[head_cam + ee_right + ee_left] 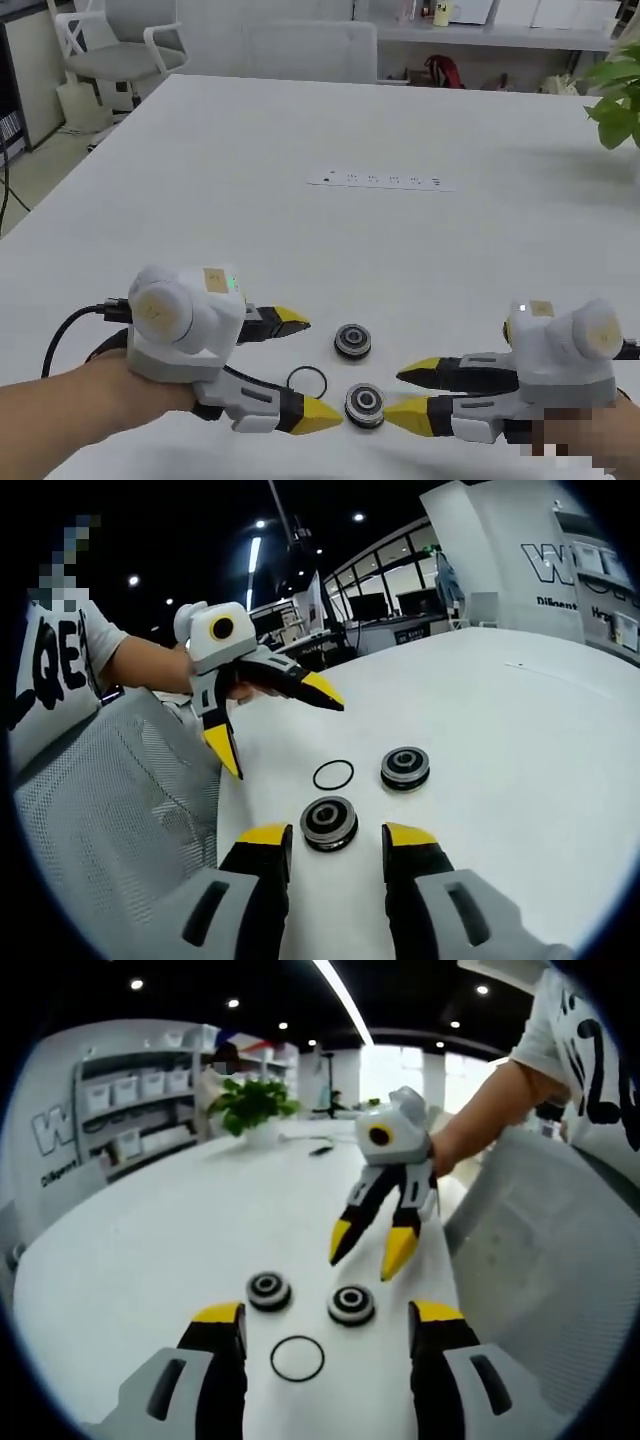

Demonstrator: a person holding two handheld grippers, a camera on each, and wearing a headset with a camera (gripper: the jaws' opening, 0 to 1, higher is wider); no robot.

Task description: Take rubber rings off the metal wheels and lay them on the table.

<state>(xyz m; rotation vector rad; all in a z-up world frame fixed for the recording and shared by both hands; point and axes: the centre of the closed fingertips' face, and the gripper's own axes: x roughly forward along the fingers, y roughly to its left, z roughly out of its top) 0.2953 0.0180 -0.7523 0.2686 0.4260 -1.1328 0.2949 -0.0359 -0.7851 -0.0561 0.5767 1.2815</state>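
On the white table [200,180], close to the near edge, two metal wheels lie flat with their bores pointing straight up. One wheel [352,340] sits a little farther out and the other wheel [364,402] nearer the person, the two close together but apart. Each shows a dark band round its rim. Just left of them a loose rubber ring [306,381] lies flat on the tabletop, a thin black circle touching neither wheel.

From the left, the left gripper [310,366] reaches in with its yellow-tipped jaws spread wide and nothing in them. The ring lies on the table between the two tips, clear of both in the left gripper view.

Opposite, the right gripper [405,392] points back at it, jaws parted more narrowly and also empty. Its tips sit just beside the nearer wheel, which lies just ahead of the gap between them; whether the lower tip touches it I cannot tell.
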